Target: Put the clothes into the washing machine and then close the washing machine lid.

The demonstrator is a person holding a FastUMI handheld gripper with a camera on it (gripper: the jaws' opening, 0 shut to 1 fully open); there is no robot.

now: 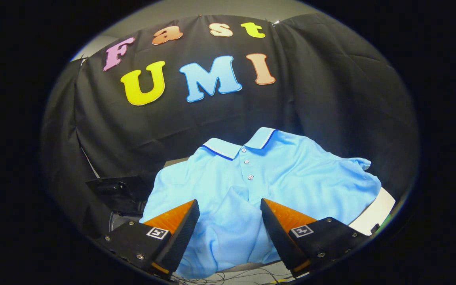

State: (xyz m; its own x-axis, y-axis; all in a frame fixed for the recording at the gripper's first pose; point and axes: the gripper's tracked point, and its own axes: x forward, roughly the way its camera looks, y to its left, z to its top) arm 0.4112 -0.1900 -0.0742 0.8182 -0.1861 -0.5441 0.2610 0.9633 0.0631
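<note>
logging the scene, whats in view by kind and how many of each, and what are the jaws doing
Light blue polo shirt: 1, spread out ahead of the gripper
Shirt buttons: 3
Gripper: 1, jaws open, a raised fold of the shirt between them, not pressed
Dark object beside the shirt: 1, too dim to identify
White surface under the shirt's far side: 1
Total: 7

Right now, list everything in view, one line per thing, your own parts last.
polo shirt: one, light blue with a white, dark-edged collar, spread out just ahead of the fingers, a fold lying between them.
dark object: one, black, beside the shirt; cannot tell what it is.
white surface: one, showing under the shirt's far sleeve.
thin cables: several, below the shirt's near hem.
gripper: one, black with orange fingers, jaws open, pressing on nothing.
</note>
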